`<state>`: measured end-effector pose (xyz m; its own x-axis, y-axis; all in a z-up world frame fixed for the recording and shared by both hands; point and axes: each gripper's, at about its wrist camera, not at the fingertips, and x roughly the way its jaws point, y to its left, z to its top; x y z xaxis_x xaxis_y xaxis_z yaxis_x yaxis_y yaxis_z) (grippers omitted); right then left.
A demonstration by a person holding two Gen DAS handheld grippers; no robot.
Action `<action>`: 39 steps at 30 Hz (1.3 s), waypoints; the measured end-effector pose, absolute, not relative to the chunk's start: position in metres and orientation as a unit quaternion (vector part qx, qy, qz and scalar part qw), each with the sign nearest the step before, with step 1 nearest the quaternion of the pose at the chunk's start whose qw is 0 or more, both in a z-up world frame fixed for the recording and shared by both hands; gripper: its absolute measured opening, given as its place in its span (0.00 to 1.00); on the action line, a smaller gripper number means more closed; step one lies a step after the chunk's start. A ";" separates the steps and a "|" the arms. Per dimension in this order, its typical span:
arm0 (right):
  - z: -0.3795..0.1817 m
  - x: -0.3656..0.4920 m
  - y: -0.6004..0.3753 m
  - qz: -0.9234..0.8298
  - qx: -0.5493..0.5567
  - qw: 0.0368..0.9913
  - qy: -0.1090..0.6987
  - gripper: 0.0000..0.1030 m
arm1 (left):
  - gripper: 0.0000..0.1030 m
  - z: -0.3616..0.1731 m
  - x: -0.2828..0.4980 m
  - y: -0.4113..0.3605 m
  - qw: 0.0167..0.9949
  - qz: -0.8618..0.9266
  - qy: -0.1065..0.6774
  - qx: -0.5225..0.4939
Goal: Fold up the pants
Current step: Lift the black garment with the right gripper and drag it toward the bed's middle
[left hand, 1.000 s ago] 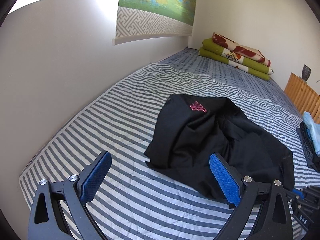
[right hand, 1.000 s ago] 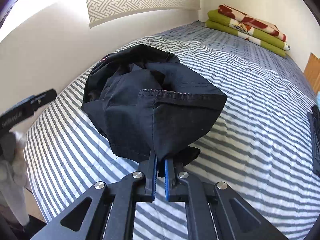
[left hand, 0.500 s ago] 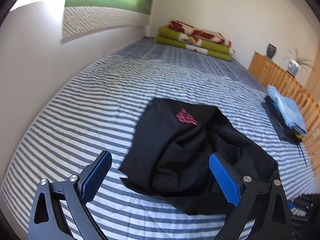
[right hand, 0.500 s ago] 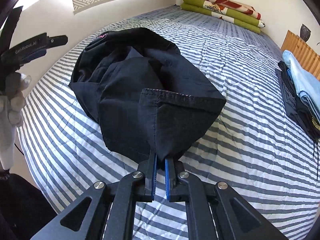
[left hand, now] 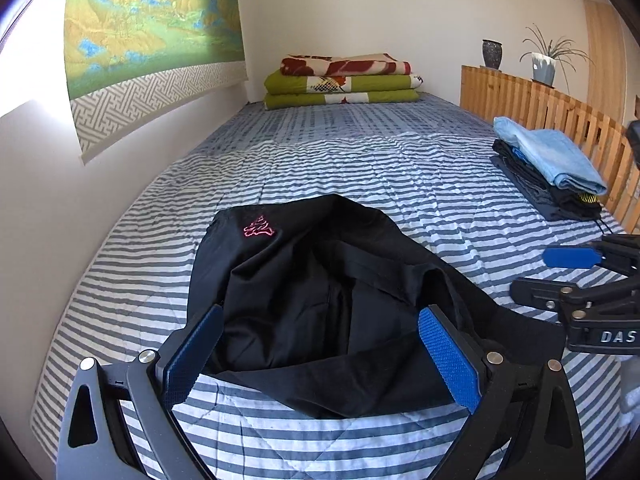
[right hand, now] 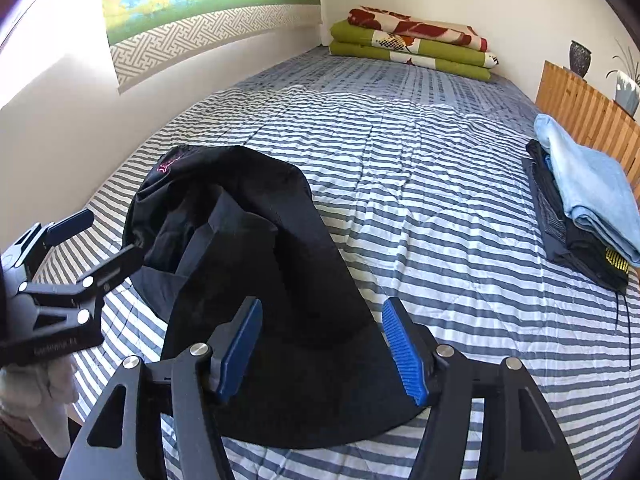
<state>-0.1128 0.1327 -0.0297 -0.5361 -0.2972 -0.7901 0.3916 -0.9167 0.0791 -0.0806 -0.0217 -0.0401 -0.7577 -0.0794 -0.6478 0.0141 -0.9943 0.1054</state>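
Black pants (left hand: 320,304) sit bunched in a loose heap on the striped bed (left hand: 360,168), near its front edge, toward the wall side. From the heap's centre the pink logo (left hand: 259,228) is at about 11 o'clock, so that end is probably the waist or hip area; the rest is crumpled over itself, no clean fold visible yet.

Right gripper (right hand: 322,344): jaws opening right now, blue pads apart, black cloth lying between and under them but not pinched. Reads as a release, dropping the hem end where it lies so the cloth settles flat instead of hanging. In the left wrist view this gripper shows at 3 o'clock of the heap, off the cloth edge.

Left gripper (left hand: 320,356): fingers spread wide, nothing clamped; the near edge of the pants runs between the pads without pressing on them. It hangs over the front of the heap, tilted down, likely lining up for a fresh grab. A white-gloved hand (right hand: 36,384) holds it, seen at 8 o'clock in the right view.

Finished pile of folded clothes (left hand: 548,168), light blue on top, sits at 2 o'clock by the wooden rail (left hand: 540,108), well apart from the pants, presumably to keep the work area free. Folded blankets (left hand: 344,80) at 12 o'clock against the far wall.

Judgement: early stage, pants need spreading before any fold.
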 end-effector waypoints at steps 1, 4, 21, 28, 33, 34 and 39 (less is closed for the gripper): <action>-0.033 -0.119 0.127 -0.872 0.442 0.203 0.054 0.60 | 0.97 -0.040 -0.080 -0.020 0.026 -0.936 -0.050 0.346; -0.045 -0.136 0.114 -0.864 0.451 0.219 0.052 0.61 | 0.97 -0.038 -0.082 -0.027 0.039 -0.937 -0.065 0.341; -0.108 -0.201 0.028 -0.820 0.511 0.250 0.063 0.65 | 0.97 -0.040 -0.087 -0.125 0.095 -0.930 0.022 0.355; -0.099 -0.193 0.006 -0.818 0.498 0.268 0.109 0.06 | 0.97 -0.041 -0.076 -0.184 0.157 -0.921 0.068 0.350; -0.069 -0.163 -0.011 -0.837 0.444 0.284 0.149 0.00 | 0.97 -0.033 -0.062 -0.212 0.193 -0.922 0.086 0.324; -0.060 -0.155 -0.011 -0.842 0.430 0.288 0.152 0.00 | 0.97 -0.031 -0.060 -0.216 0.196 -0.922 0.086 0.322; -0.003 -0.116 0.000 -0.868 0.358 0.304 0.162 0.00 | 0.97 -0.031 -0.055 -0.230 0.200 -0.920 0.097 0.322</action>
